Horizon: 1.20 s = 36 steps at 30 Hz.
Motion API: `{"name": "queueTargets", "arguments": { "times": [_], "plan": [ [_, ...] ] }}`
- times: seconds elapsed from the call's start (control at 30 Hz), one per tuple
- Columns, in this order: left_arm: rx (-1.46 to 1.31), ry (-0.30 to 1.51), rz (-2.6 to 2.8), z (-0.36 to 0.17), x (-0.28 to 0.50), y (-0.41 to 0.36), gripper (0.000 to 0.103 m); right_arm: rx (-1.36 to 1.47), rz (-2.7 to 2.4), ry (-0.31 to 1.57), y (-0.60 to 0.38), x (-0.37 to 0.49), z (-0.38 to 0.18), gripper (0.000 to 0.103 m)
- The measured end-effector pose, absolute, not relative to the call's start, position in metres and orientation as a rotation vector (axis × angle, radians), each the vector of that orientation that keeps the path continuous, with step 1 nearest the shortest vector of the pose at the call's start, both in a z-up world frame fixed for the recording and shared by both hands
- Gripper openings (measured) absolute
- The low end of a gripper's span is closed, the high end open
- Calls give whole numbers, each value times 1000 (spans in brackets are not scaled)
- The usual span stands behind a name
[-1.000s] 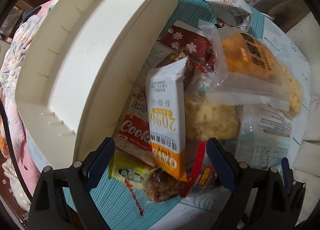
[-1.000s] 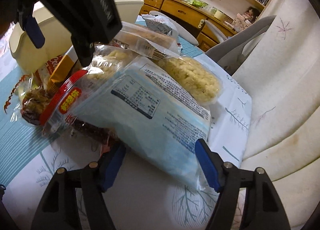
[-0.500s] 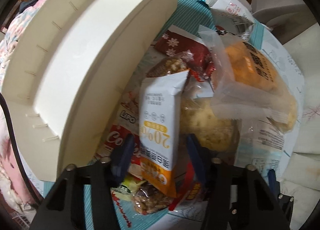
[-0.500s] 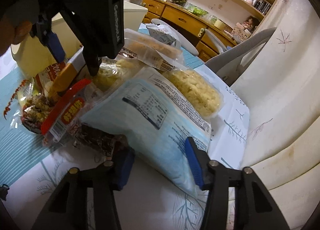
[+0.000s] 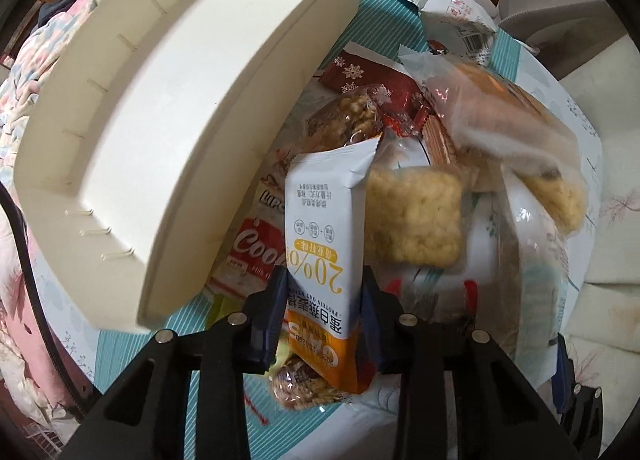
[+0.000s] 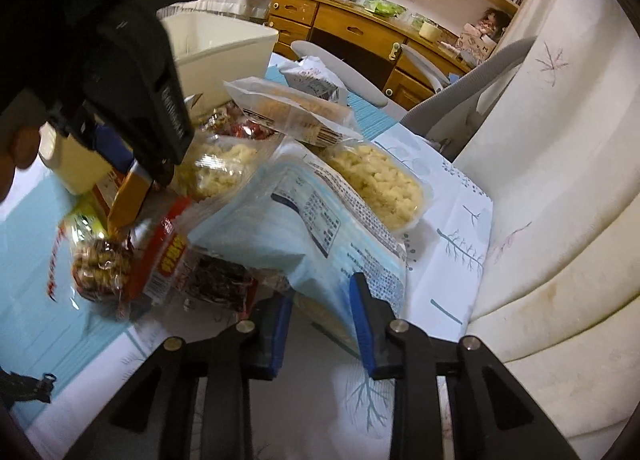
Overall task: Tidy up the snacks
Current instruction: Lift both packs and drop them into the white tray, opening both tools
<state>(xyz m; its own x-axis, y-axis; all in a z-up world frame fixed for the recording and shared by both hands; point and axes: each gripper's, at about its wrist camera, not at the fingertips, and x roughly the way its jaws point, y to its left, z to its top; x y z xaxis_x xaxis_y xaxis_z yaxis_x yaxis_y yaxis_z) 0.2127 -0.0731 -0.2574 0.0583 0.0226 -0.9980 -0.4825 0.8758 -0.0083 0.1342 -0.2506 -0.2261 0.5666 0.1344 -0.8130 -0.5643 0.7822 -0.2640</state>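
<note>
— White-and-orange wrapper first: the left claw (image 5: 322, 316) has its blue pads pressed on both sides of the oat bar (image 5: 324, 256), near its lower end. Where does the bar sit?

— On the snack pile, just beside the long wall of the cream bin (image 5: 168, 108), which stands toward the counter's far-left edge. And the other side?

— The right claw (image 6: 322, 334) is pinched narrow on the near corner of the pale blue bag (image 6: 320, 236), near the counter's right edge.

— So both are at the grasp step, I judge. Next, lift the bar clear of its neighbours and carry it over the bin rim.
</note>
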Motion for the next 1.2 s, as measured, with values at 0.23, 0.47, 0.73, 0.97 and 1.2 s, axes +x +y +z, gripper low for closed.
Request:
{"name": "queueTargets", "arguments": {
  "times": [0.23, 0.47, 0.73, 0.97, 1.2],
  "plan": [
    [-385, 1472, 344, -250, 178, -72, 33, -366, 444, 944, -262, 141, -202, 20],
    [-361, 1457, 273, -212, 161, -81, 33, -158, 461, 1017, -274, 140, -176, 16],
    [-309, 1424, 173, -160, 157, -80, 33, 98, 426, 1160, -281, 133, -162, 12],
    [-275, 1388, 84, -126, 137, -59, 33, 252, 337, 1244, -283, 128, -160, 10],
    [-246, 1339, 30, -106, 125, -16, 33, 379, 244, 1278, -271, 113, -143, 10]
  ]
}}
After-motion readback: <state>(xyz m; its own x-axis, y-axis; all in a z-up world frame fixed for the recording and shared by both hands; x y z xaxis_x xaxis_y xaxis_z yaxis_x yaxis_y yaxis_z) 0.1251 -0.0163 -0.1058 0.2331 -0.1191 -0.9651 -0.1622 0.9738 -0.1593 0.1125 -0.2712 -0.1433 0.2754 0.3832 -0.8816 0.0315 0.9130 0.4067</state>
